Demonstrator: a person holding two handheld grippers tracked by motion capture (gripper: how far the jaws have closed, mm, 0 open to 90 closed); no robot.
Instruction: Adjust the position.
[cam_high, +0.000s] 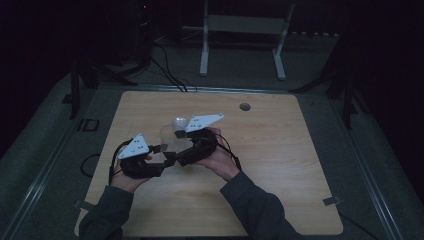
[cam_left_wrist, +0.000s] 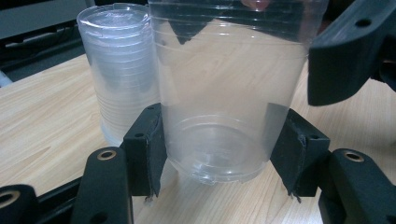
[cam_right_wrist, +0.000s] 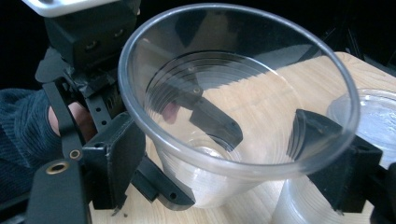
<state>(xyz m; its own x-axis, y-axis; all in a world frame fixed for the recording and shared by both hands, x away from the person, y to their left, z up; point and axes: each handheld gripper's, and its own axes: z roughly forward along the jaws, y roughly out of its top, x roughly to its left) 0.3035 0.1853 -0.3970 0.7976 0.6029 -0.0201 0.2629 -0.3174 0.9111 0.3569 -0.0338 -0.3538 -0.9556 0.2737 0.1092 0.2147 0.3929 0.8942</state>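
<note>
A clear plastic cup (cam_high: 167, 139) stands upright at the middle of the wooden table (cam_high: 280, 165). In the left gripper view my left gripper (cam_left_wrist: 219, 149) is shut on the cup (cam_left_wrist: 224, 102), its black pads (cam_left_wrist: 149, 149) pressing the wall just above the base. My right gripper (cam_right_wrist: 224, 154) stands at the cup's rim (cam_right_wrist: 233, 93), jaws open, one pad on either side of the wall. A stack of clear cups (cam_left_wrist: 121, 79) stands right behind the held cup, and its top (cam_high: 179, 122) catches light in the high view. My left gripper (cam_high: 165, 153) and right gripper (cam_high: 176, 144) meet at the cup.
A round cable hole (cam_high: 244, 107) sits in the far part of the table. Beyond the far edge stand a white metal frame (cam_high: 245, 25) and cables on the dark floor. Bare wood lies to the right and the near side of the hands.
</note>
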